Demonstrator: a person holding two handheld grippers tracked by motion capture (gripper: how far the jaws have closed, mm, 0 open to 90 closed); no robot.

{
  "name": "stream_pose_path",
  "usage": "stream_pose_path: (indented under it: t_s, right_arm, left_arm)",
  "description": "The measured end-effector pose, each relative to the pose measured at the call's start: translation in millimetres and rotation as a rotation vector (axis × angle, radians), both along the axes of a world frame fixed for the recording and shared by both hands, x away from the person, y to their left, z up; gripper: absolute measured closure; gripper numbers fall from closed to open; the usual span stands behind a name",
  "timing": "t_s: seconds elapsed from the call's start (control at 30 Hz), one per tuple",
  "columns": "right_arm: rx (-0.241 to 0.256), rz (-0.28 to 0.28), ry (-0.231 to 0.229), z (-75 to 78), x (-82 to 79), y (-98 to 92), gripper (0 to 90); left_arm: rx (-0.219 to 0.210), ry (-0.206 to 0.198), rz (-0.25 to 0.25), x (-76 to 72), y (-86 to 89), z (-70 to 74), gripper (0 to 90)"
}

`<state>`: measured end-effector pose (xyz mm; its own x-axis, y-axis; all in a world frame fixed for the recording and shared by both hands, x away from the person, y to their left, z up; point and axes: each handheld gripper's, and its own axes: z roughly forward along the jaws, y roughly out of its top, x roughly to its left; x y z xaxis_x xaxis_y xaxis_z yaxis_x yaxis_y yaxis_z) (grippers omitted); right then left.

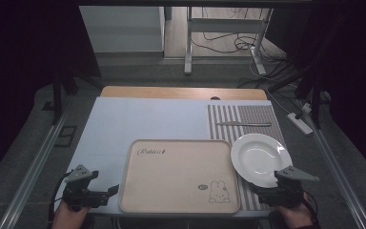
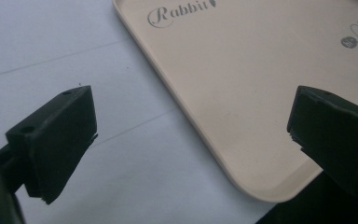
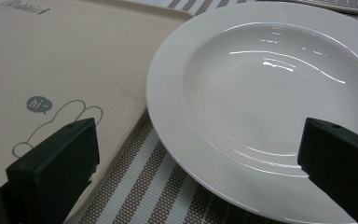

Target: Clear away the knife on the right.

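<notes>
A beige tray (image 1: 178, 174) printed with a rabbit lies at the table's front centre, empty. A white plate (image 1: 259, 158) rests to its right on a striped placemat (image 1: 248, 114), with a knife (image 1: 243, 124) lying farther back. My left gripper (image 1: 110, 192) sits at the tray's near left corner, open. In the left gripper view its jaws (image 2: 193, 100) straddle the tray's edge (image 2: 242, 70) with nothing between them. My right gripper (image 1: 256, 187) stands open at the plate's near edge. In the right gripper view the gripper (image 3: 200, 126) frames the plate (image 3: 270, 93) and the tray's corner (image 3: 65, 56).
A pale blue sheet (image 1: 143, 119) covers the wooden table (image 1: 181, 92) left of the placemat (image 3: 140, 186). Desk legs and cables (image 1: 238, 45) stand on the floor beyond the table. Metal rails (image 1: 33, 162) run along both sides.
</notes>
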<state>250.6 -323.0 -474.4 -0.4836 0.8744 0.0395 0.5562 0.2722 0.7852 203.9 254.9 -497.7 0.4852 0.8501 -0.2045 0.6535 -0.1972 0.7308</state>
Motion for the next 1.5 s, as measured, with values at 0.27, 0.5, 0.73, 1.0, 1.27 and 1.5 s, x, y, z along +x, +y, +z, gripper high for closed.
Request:
stream_pose_path:
  t_s: [0.27,0.5,0.73,1.0,1.27,1.5]
  right_arm:
    - [-0.007,0.014,0.001,-0.2,0.9,1.9,0.0]
    - [-0.013,0.013,0.006,-0.4,0.8,2.1,0.0]
    - [-0.024,0.018,0.013,-0.8,1.2,3.3,0.0]
    - [-0.042,0.025,0.023,-0.8,2.3,5.9,0.0]
    - [-0.035,0.057,0.034,0.1,5.0,9.0,0.0]
    - [-0.040,0.064,0.000,3.7,7.9,12.4,0.0]
  left_arm:
    - [0.010,0.000,-0.014,-2.1,-1.7,0.3,2.4]
    - [0.002,0.014,-0.018,0.1,-0.9,-0.3,2.3]
    - [0.005,0.019,-0.018,0.8,-1.4,-0.6,2.7]
    - [0.012,0.023,-0.019,1.0,-2.1,-0.8,2.7]
    - [0.020,0.023,-0.026,0.9,-2.9,-0.9,2.7]
    - [0.034,0.030,-0.028,1.7,-4.2,-1.2,2.5]
